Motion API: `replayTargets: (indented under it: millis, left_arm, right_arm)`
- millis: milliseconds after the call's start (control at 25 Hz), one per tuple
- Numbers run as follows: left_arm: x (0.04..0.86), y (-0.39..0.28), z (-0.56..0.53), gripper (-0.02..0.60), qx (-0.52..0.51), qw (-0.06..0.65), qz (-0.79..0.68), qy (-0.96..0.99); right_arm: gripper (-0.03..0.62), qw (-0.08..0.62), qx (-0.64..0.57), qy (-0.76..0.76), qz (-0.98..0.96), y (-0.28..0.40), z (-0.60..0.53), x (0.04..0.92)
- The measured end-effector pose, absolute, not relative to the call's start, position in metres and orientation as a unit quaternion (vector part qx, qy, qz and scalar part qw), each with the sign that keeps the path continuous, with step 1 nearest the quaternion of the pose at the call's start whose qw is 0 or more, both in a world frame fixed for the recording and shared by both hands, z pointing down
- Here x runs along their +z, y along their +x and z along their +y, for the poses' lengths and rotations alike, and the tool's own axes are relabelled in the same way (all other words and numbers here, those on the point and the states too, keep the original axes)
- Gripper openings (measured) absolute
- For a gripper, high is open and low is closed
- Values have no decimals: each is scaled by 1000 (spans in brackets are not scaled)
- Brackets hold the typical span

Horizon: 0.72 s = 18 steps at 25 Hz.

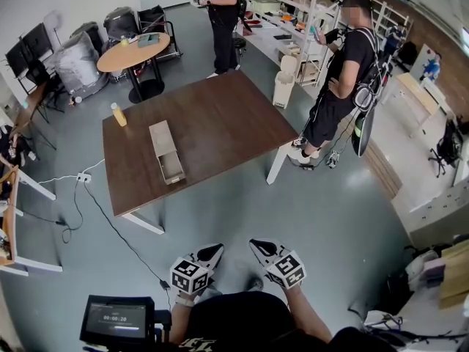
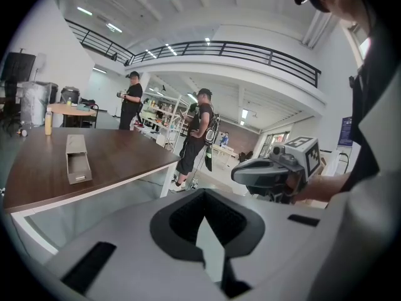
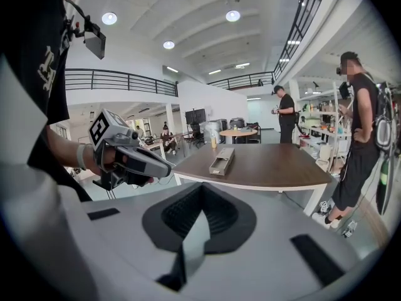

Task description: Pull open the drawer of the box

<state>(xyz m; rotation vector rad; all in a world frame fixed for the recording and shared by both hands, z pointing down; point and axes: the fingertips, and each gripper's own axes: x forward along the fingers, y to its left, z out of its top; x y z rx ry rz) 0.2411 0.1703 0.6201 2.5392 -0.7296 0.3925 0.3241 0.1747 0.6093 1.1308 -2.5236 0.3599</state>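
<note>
A long grey box (image 1: 163, 144) lies on the brown table (image 1: 227, 119), and its drawer (image 1: 171, 167) stands out from the near end, with the inside showing. The left gripper view shows the box (image 2: 78, 157) far off to the left; the right gripper view shows the box (image 3: 222, 161) ahead. Both grippers hang low in front of the person's body, well short of the table. My left gripper (image 1: 215, 250) is shut and holds nothing. Beside it, my right gripper (image 1: 255, 245) is also shut and empty. Each shows in the other's view: the right gripper (image 2: 276, 171), the left gripper (image 3: 133, 162).
A yellow bottle (image 1: 119, 114) stands at the table's far left corner. One person (image 1: 344, 72) stands by the table's right end, another (image 1: 223, 20) further back. A round table (image 1: 133, 51) and chairs are behind. A power strip (image 1: 84, 177) and cables lie on the floor at left.
</note>
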Motion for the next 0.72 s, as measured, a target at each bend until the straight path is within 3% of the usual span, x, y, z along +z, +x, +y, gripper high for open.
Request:
replayTargets:
  millis: [720]
  left_arm:
    - [622, 245, 172, 6, 147, 232, -254, 927]
  right_arm:
    - [-12, 171, 131, 412, -885, 328, 177, 611]
